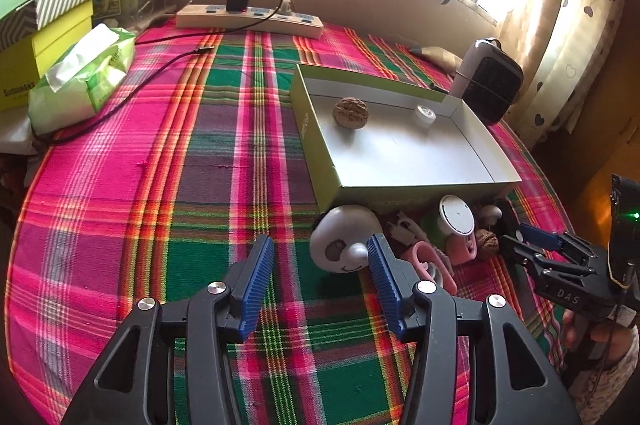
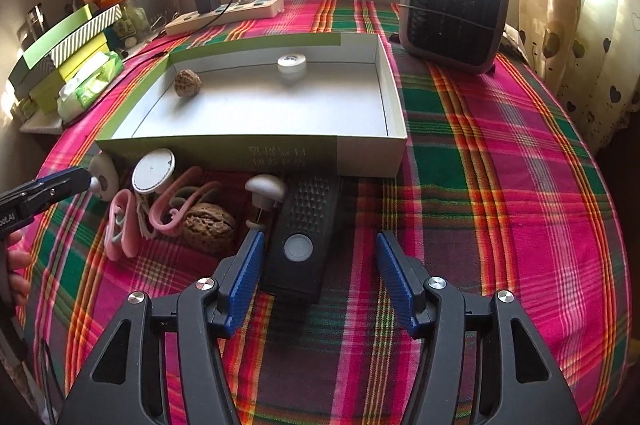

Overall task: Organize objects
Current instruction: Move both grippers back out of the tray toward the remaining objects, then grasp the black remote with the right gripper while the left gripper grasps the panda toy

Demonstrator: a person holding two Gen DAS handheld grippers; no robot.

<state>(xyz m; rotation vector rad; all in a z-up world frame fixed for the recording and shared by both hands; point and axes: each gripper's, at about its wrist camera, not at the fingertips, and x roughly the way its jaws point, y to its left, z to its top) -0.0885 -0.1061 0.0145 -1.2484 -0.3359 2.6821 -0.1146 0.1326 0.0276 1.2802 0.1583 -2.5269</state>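
I am holding my left tongs wide open and empty beside the white smiley-faced toy; my right tongs are parting around the black remote. Two walnuts: one inside the green box, one before it. "DAS" marks the right tool.

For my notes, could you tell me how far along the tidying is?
Done: one walnut and a white cap lie in the box. In hand: nothing; left gripper and right gripper are open. Left: second walnut, pink clips, black remote outside the box.
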